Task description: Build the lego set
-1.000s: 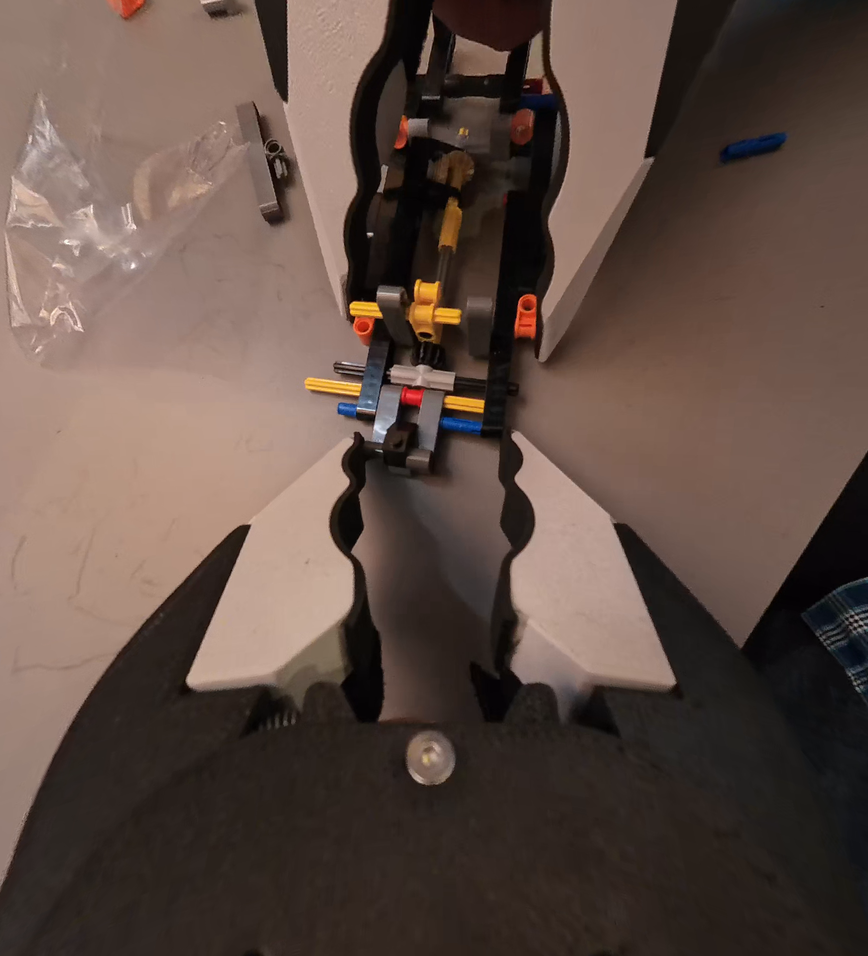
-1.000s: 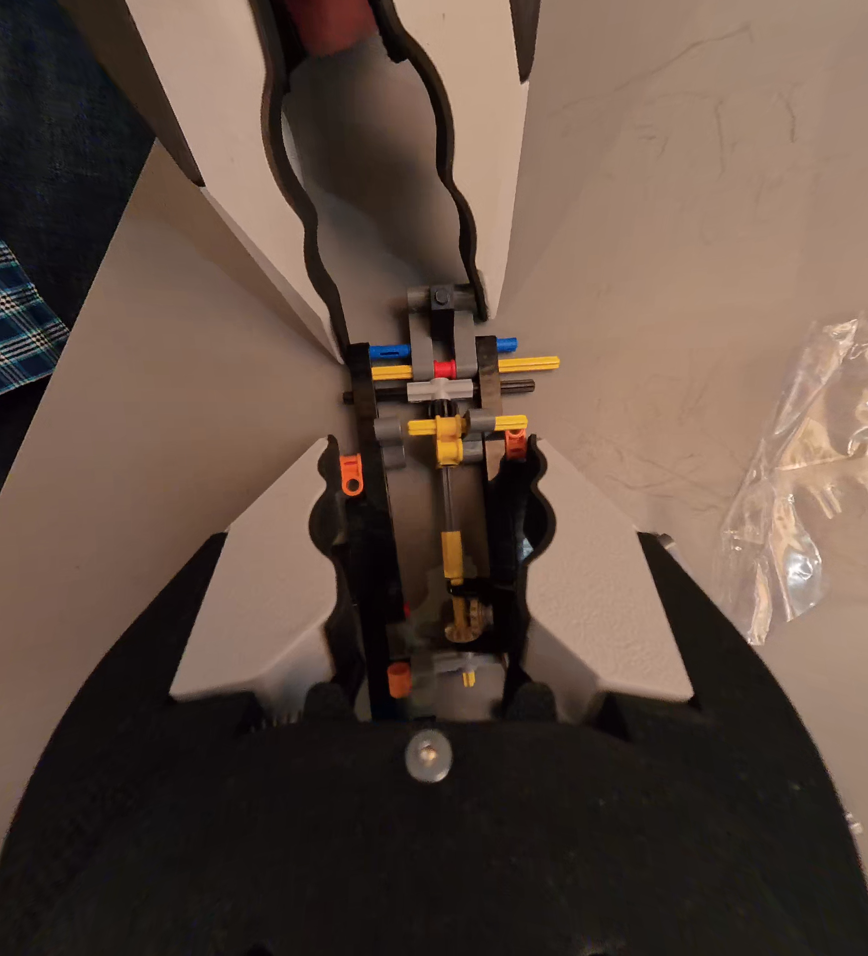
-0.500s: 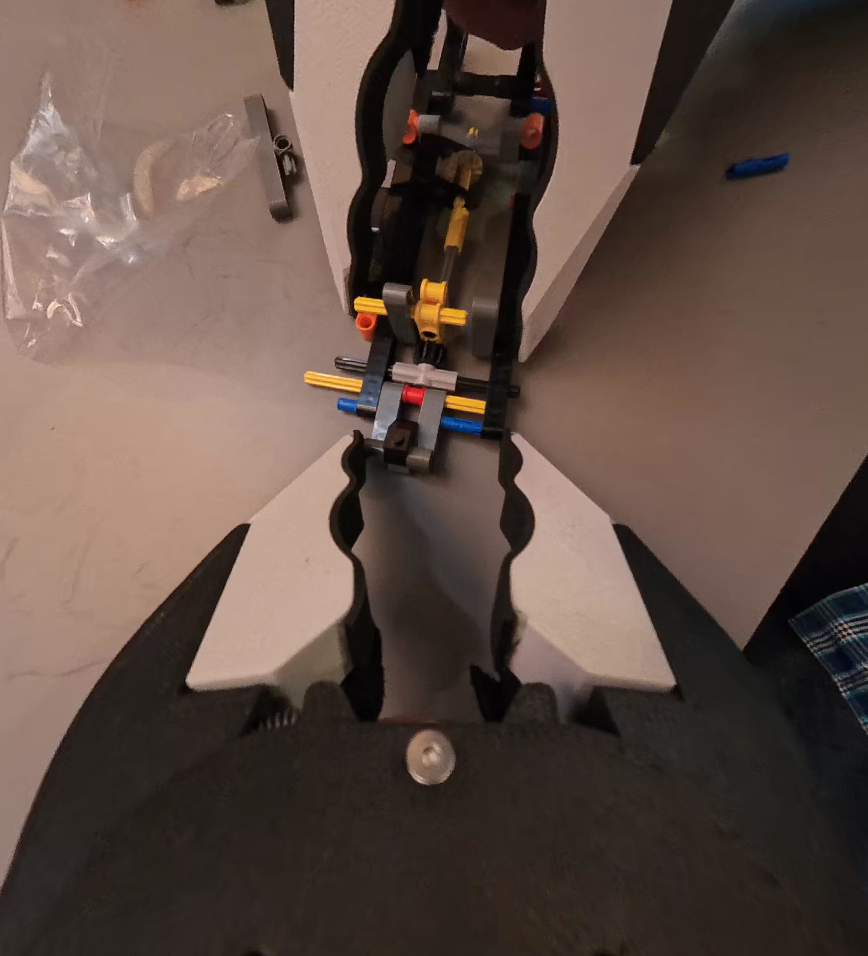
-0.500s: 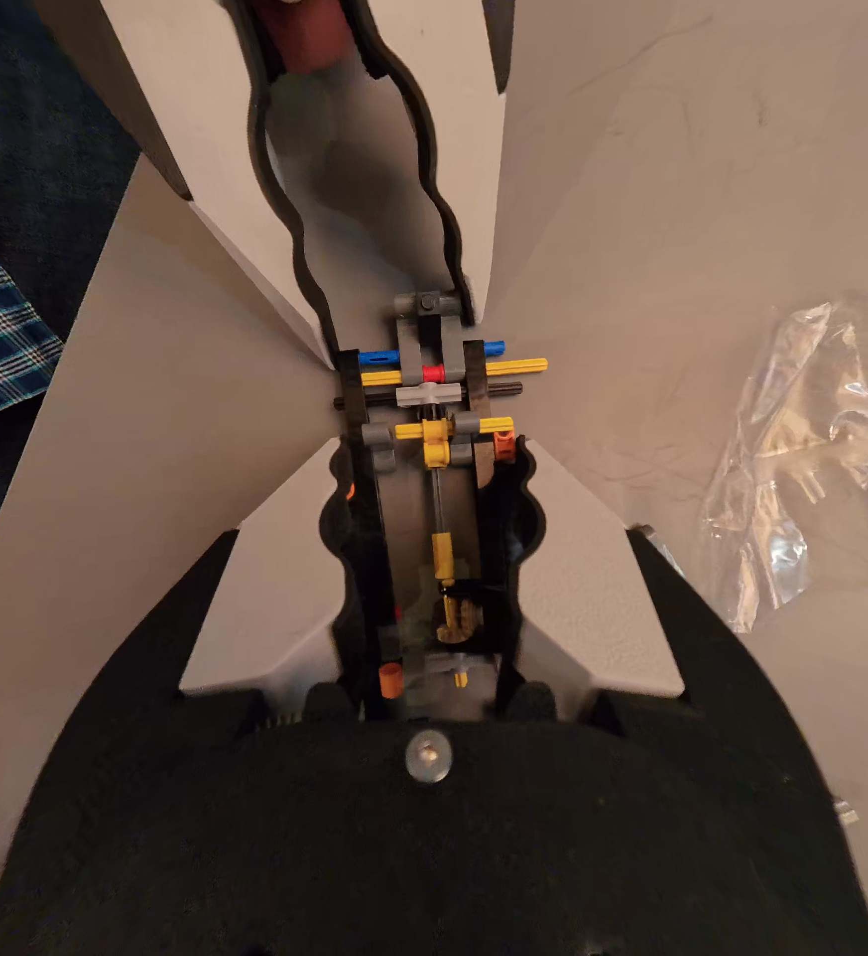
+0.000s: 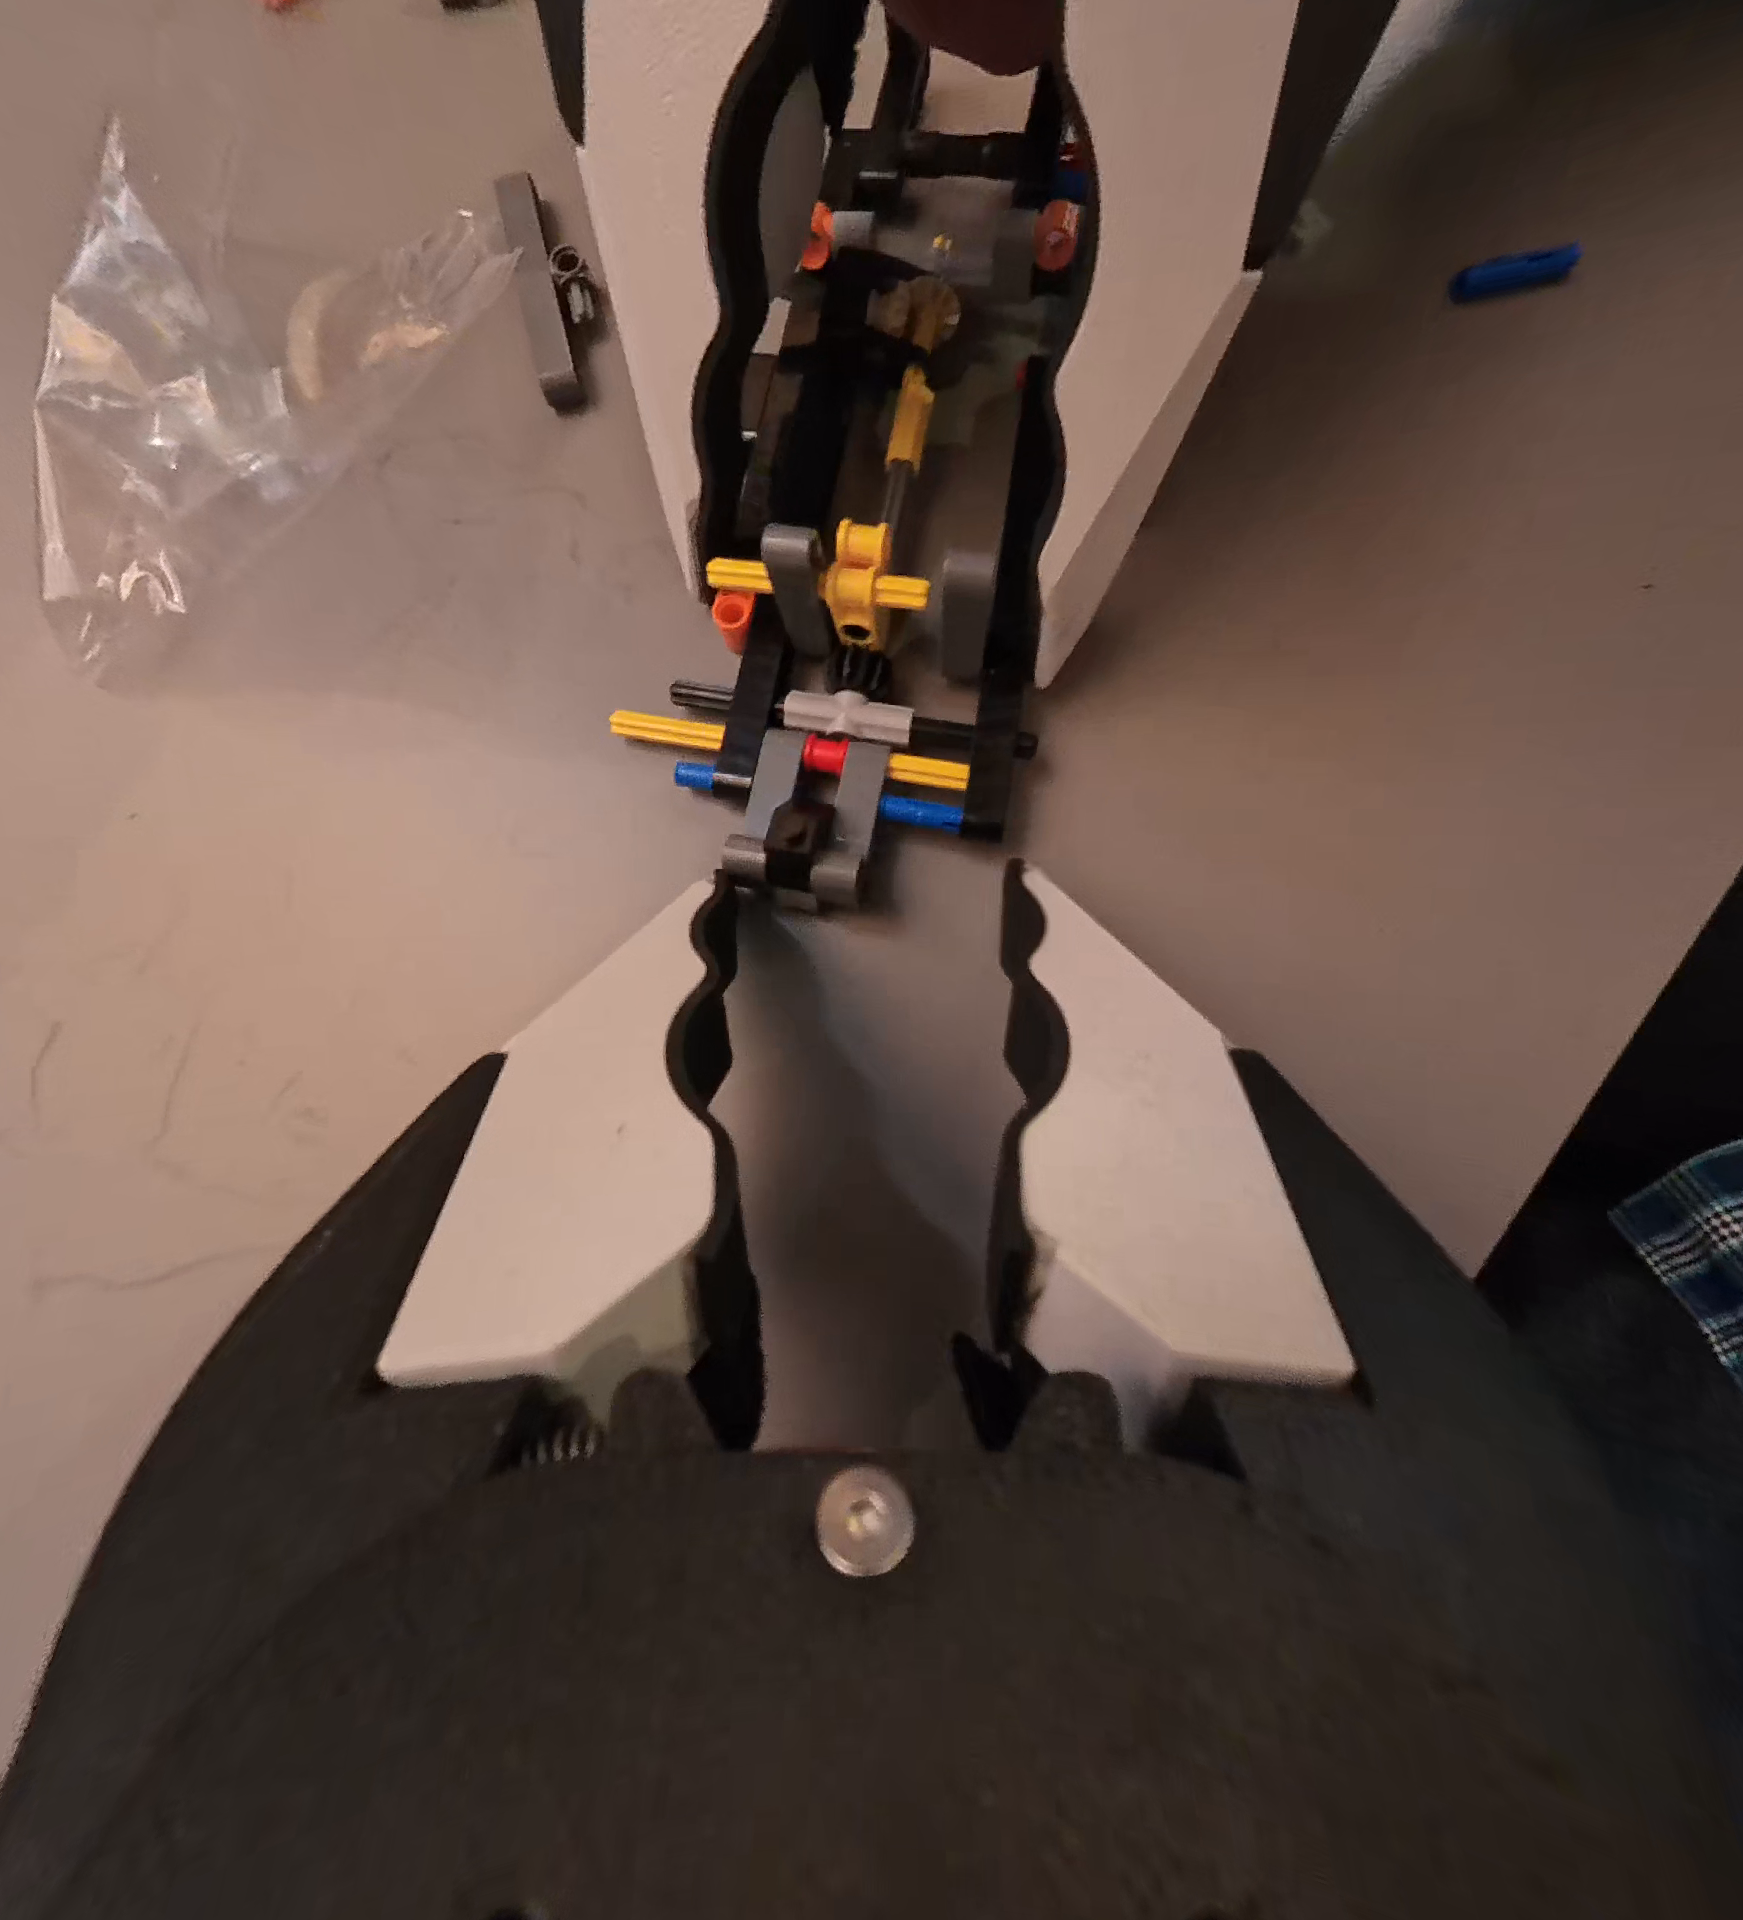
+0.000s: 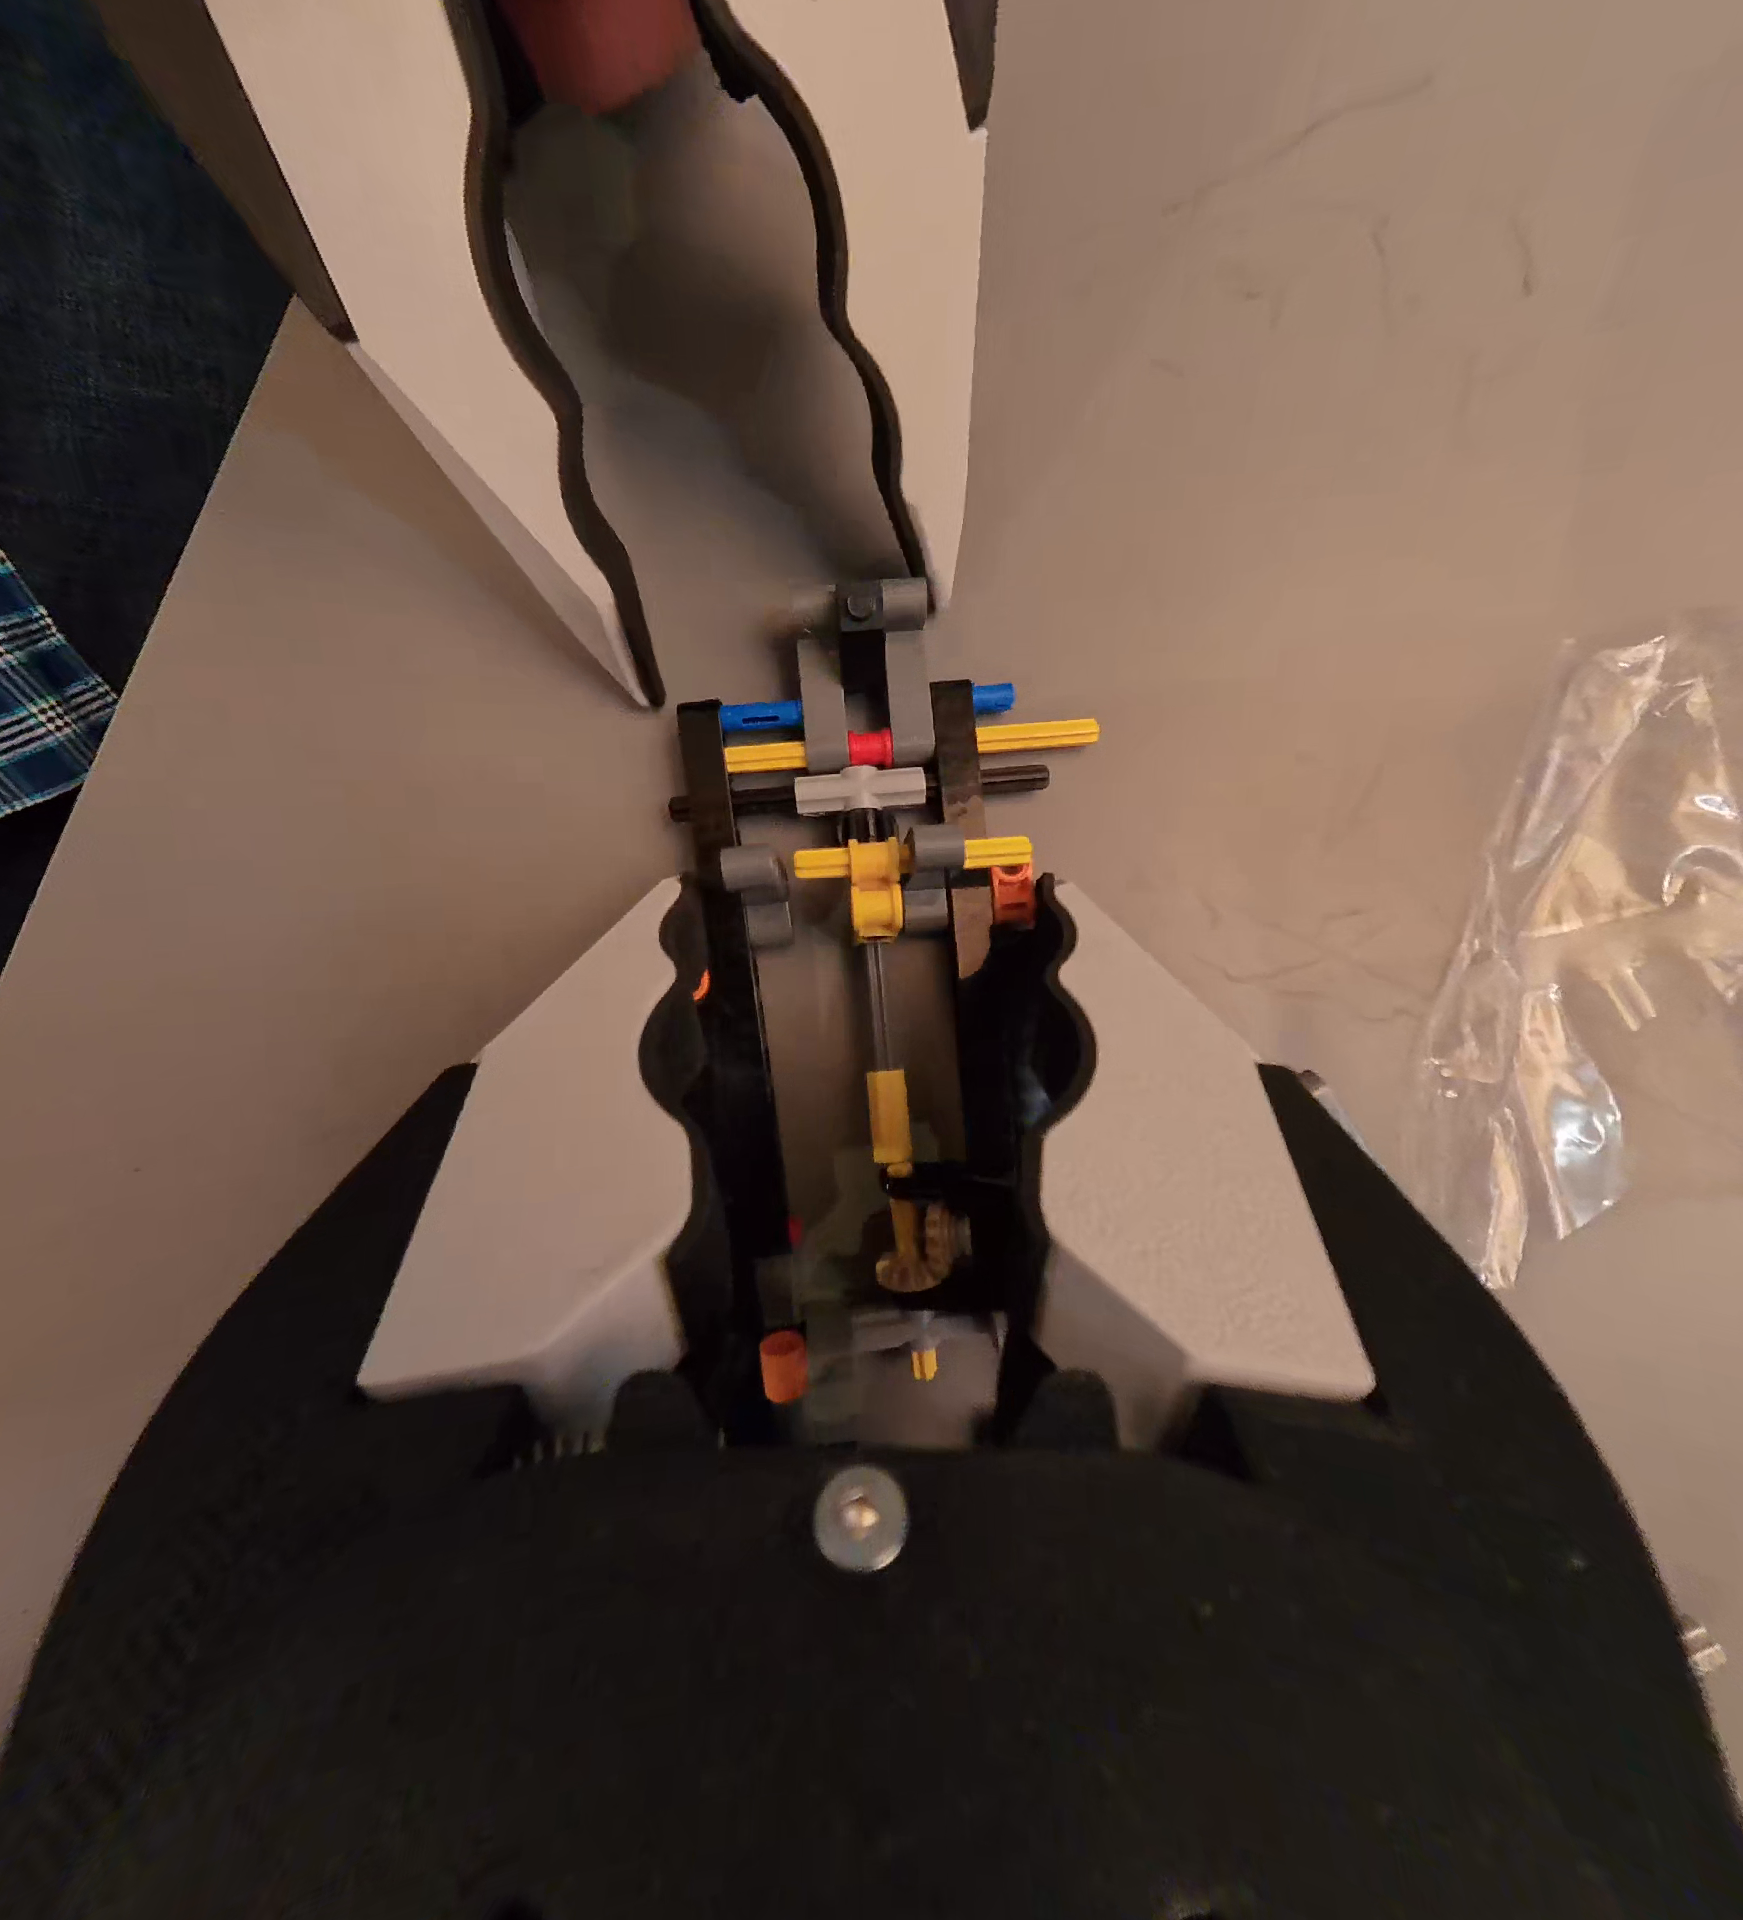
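Note:
The lego chassis (image 5: pixel 851 727) is a long frame of black beams with yellow axles, blue pins, a red bush, grey connectors and orange pins. It lies over the pale table (image 5: pixel 223 935). My right gripper (image 6: pixel 862 904) is shut on the chassis (image 6: pixel 867 790), its fingers clamping the two black side beams; it also shows opposite in the left wrist view (image 5: pixel 872 634). My left gripper (image 5: pixel 867 894) is open and empty. It faces the chassis end, with one fingertip beside the grey end connector (image 5: pixel 794 868). It also shows in the right wrist view (image 6: pixel 789 644).
A clear plastic bag (image 5: pixel 223 395) with small parts lies on the table; it also shows in the right wrist view (image 6: pixel 1625 956). A grey beam (image 5: pixel 545 291) lies beside it. A loose blue pin (image 5: pixel 1511 272) lies far right. The table edge and plaid cloth (image 5: pixel 1729 1299) are at right. The tips of one gripper are about 5 centimeters away from the tips of the other.
My right gripper has closed in tighter around the chassis, so the side orange pins are now mostly hidden by its fingers. My left gripper stays open at the chassis end.

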`<state>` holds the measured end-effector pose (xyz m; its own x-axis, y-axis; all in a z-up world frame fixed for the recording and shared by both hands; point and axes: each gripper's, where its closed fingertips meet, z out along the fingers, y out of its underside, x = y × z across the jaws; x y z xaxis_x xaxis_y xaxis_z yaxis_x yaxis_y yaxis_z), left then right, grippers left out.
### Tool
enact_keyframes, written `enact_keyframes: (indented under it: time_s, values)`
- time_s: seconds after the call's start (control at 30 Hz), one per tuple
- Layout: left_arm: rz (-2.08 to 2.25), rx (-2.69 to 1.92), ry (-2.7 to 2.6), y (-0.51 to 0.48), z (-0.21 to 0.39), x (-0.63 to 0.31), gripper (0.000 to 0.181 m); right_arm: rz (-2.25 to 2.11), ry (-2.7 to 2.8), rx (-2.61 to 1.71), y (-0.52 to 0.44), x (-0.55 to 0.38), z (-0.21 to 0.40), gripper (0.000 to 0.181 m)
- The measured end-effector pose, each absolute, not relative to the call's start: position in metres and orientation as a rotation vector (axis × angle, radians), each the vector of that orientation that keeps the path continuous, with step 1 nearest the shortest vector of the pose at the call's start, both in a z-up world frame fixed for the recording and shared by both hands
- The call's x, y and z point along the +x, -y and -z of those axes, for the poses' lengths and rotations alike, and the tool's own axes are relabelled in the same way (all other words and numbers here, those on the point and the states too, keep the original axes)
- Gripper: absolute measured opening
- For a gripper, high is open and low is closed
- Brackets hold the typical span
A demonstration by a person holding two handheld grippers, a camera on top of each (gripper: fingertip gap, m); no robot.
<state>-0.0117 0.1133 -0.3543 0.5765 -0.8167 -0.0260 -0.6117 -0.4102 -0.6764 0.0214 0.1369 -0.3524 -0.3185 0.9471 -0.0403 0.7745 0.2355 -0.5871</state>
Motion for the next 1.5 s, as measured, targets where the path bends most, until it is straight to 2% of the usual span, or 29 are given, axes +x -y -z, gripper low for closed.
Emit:
enact_keyframes:
  time_s: [0.07, 0.27, 0.37, 0.93, 1.03, 1.23, 1.5]
  values:
    - [0.401, -2.161, -1.102, -0.116, 0.354, -0.014, 0.038, -0.745, 2.189, -1.601, -0.136, 0.021, 0.353, 0.062]
    - [0.355, -2.149, -1.082, -0.115, 0.354, -0.013, 0.037, -0.739, 2.191, -1.602, -0.134, 0.021, 0.353, 0.062]
    - [0.305, -2.137, -1.069, -0.118, 0.353, -0.014, 0.029, -0.733, 2.193, -1.597, -0.134, 0.021, 0.353, 0.062]
    - [0.258, -2.132, -1.044, -0.117, 0.353, -0.01, 0.034, -0.731, 2.186, -1.586, -0.133, 0.021, 0.354, 0.063]
    - [0.245, -2.107, -1.056, -0.12, 0.353, -0.01, 0.024, -0.74, 2.202, -1.596, -0.133, 0.026, 0.353, 0.063]
    - [0.236, -2.101, -1.07, -0.122, 0.352, -0.007, 0.024, -0.752, 2.214, -1.566, -0.126, 0.027, 0.348, 0.087]
    - [0.235, -2.101, -1.076, -0.119, 0.352, -0.002, 0.023, -0.733, 2.179, -1.566, -0.124, 0.016, 0.348, 0.063]
